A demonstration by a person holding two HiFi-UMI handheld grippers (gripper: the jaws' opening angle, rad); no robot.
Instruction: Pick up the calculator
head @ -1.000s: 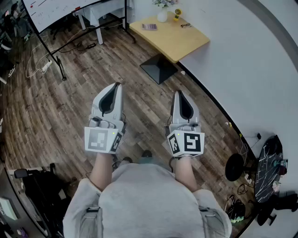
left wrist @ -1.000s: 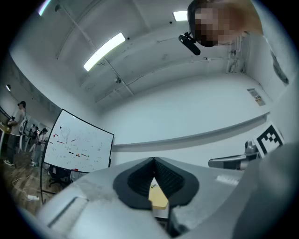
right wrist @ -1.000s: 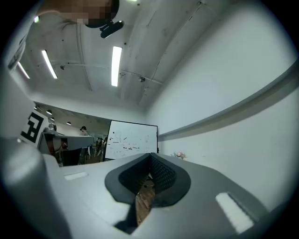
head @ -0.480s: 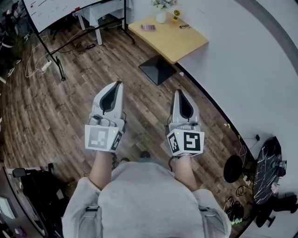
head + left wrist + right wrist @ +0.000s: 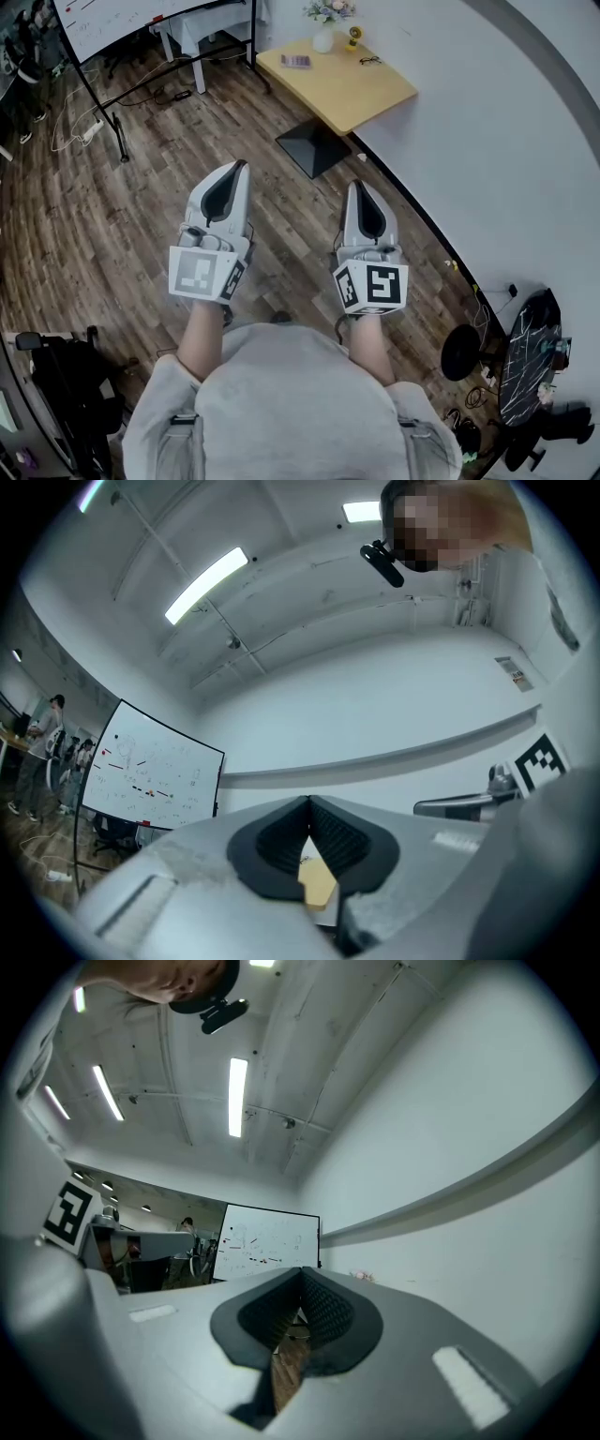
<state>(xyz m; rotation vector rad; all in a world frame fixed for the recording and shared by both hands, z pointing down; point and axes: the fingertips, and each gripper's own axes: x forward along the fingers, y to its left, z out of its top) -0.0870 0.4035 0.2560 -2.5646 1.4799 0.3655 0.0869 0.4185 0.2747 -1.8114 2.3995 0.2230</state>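
Note:
The calculator, a small flat purplish slab, lies at the far left corner of the light wooden table at the top of the head view. Both grippers hang over the wooden floor well short of it. My left gripper is shut and empty, pointing toward the table. My right gripper is beside it, also shut with nothing held. In the left gripper view the black pads meet at the tip, with a sliver of the table top showing below them. In the right gripper view the right gripper has its pads closed together.
On the table stand a white vase with flowers, a small yellow object and glasses. Its black base plate lies on the floor. A whiteboard on a stand and cables are at left, a curved white wall at right.
Both grippers have edged forward toward the table together with the person. Their jaws stay shut.

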